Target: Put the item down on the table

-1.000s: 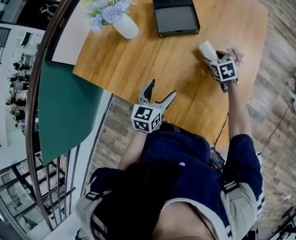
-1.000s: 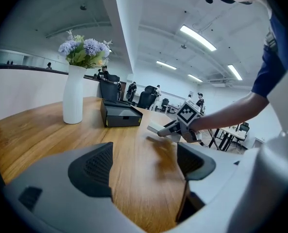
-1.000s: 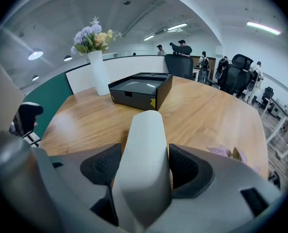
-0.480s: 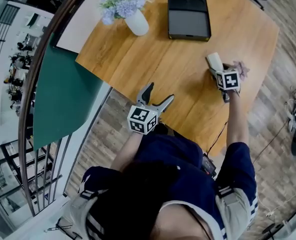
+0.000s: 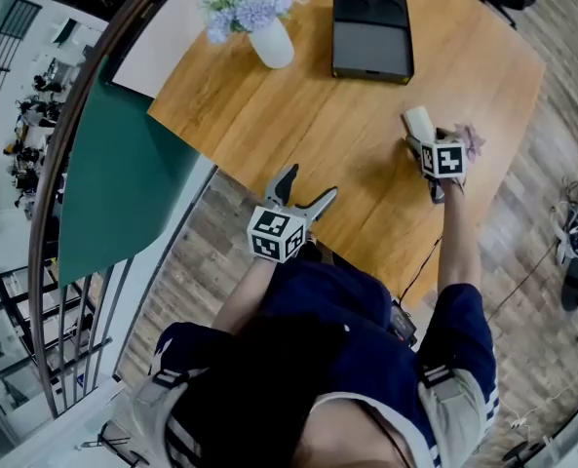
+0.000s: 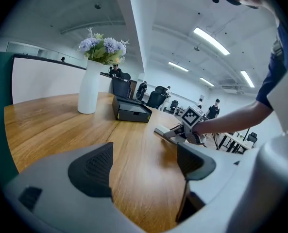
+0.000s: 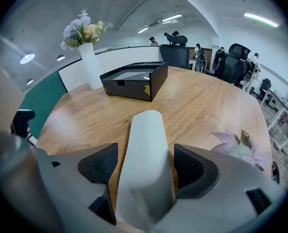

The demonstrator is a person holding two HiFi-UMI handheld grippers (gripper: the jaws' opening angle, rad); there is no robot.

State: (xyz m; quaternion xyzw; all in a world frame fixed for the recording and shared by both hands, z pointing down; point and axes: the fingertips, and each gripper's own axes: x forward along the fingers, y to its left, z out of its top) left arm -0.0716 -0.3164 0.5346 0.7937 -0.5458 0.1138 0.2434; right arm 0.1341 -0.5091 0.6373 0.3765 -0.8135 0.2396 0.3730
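A pale, flat oblong item (image 7: 146, 144) lies on the wooden table (image 5: 318, 115), pointing away from me. My right gripper (image 7: 144, 152) straddles its near end. Its jaws have just been opening, and a thin gap shows between each pad and the item. The head view shows the same item (image 5: 417, 120) jutting out ahead of the right gripper (image 5: 420, 139) near the table's right side. My left gripper (image 5: 308, 185) hovers open and empty over the near table edge. From the left gripper (image 6: 144, 154) view, the right gripper (image 6: 182, 130) and item (image 6: 165, 131) sit low on the table.
A black open box (image 5: 371, 37) stands at the far side, and a white vase of flowers (image 5: 269, 37) to its left. A pink-purple flower-like object (image 5: 469, 136) lies just right of the right gripper, close to the table's edge. A green panel (image 5: 123, 183) borders the table's left.
Only the head view has shifted a little. Both grippers and the pale item keep their places on the table.
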